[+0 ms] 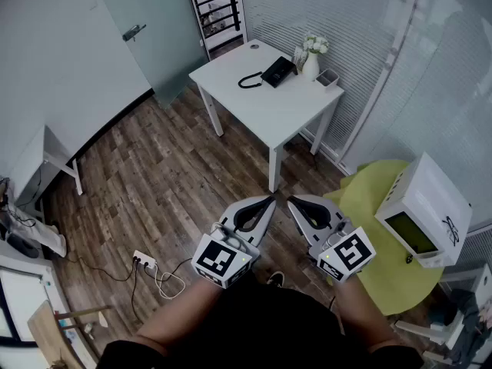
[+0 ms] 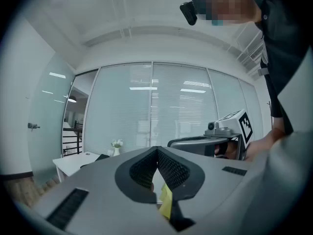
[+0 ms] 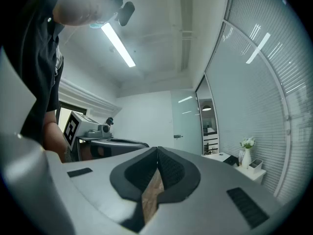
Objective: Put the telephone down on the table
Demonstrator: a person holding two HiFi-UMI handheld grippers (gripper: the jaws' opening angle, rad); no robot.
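Both grippers are seen to be empty, so the step in hand is judged to be the approach. The left gripper (image 1: 269,203) and the right gripper (image 1: 294,203) are best carried forward side by side over the wooden floor (image 1: 169,183), and the yellow round surface (image 1: 369,198) at the right is to be skirted. The jaws should be spread only once the white table (image 1: 261,110) is within reach, so that the vase of white flowers (image 1: 311,61) is not knocked. Each gripper is held close before the body, pointed level and forward, with the two sets of tips near each other. Each pair of jaws is pressed together and nothing is pinched between them. The telephone (image 1: 278,71) is found well apart from both grippers, already lying on the far part of the table top near the vase. A dark curved piece (image 1: 249,81) is seen just beside it, handset or cord, which cannot be told at this range.
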